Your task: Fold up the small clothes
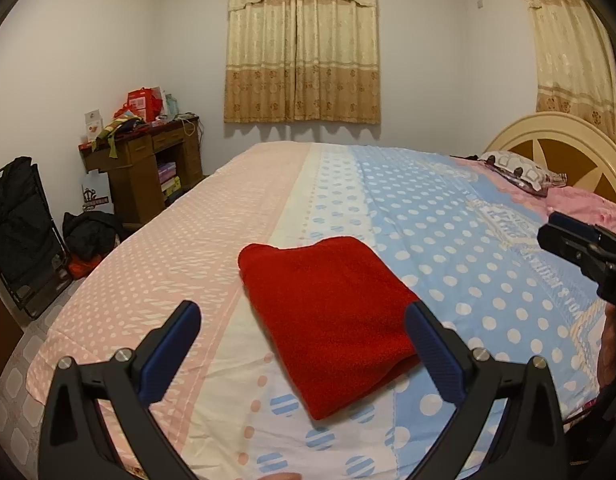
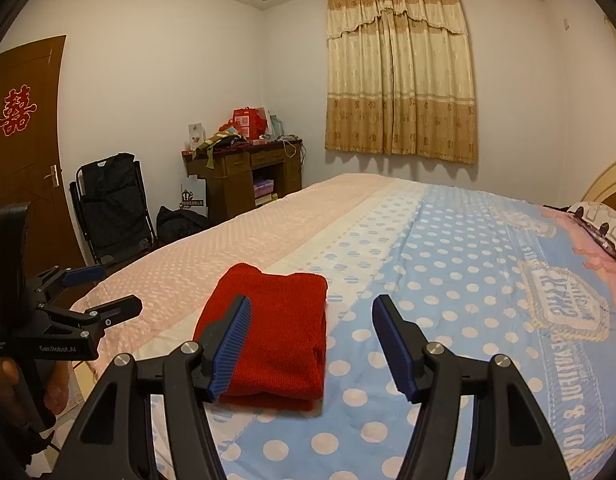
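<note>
In the left wrist view, the left gripper (image 1: 304,344) stood with its jaws spread wide and nothing between the pads. The red garment (image 1: 328,320) lay just beyond them on the bed (image 1: 468,220), already folded into a thick, compact packet with a rounded fold at its far end. It sat near the front edge of the bed, on the white strip of the cover where the pink part meets the blue dotted part. The right gripper (image 1: 580,248) showed at the right edge of this view, held above the blue part and well apart from the garment; from here I could not tell how its jaws stood.

In the right wrist view, the right gripper (image 2: 312,344) was open too and held nothing. The red garment (image 2: 268,332) was below and beyond its left finger, which hid part of the cloth (no pad pressed on it, as far as I could see). The left gripper (image 2: 88,296) appeared at the left edge, off the side of the bed, with a hand (image 2: 12,376) around its handle.

My judgement is that the folding of this piece was finished or almost finished, and both tools were released from it. The next move probably calls for either pressing the packet flat or taking it by one edge with both layers together, so it does not unfold when it is carried aside.
</note>
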The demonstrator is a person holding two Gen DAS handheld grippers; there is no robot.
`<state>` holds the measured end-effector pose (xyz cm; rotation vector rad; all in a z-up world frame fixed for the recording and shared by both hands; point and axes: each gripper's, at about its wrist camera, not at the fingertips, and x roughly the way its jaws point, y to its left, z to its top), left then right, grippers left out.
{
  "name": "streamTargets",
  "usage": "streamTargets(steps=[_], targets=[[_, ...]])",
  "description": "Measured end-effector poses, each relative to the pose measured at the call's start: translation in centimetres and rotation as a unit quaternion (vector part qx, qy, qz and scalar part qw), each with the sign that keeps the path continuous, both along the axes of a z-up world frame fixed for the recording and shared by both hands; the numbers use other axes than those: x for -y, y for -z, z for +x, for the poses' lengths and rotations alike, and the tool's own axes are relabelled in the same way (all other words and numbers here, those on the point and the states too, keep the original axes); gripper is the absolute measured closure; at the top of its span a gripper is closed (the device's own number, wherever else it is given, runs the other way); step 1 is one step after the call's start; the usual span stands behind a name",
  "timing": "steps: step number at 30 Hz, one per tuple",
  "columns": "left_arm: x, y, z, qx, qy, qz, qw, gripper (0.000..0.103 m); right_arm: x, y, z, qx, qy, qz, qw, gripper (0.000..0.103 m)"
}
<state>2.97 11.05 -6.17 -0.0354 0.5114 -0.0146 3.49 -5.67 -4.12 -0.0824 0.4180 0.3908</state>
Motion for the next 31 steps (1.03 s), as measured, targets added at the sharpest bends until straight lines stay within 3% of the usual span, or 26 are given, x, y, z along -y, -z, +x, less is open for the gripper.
streamTargets(steps=[31], targets=[[-1.5, 0.3, 0.1, -0.004, -0.015, -0.002, 0.9999, 0.000, -1.3, 0.3, -0.7, -0.005, -0.012, -0.009, 1.000, 0.039]])
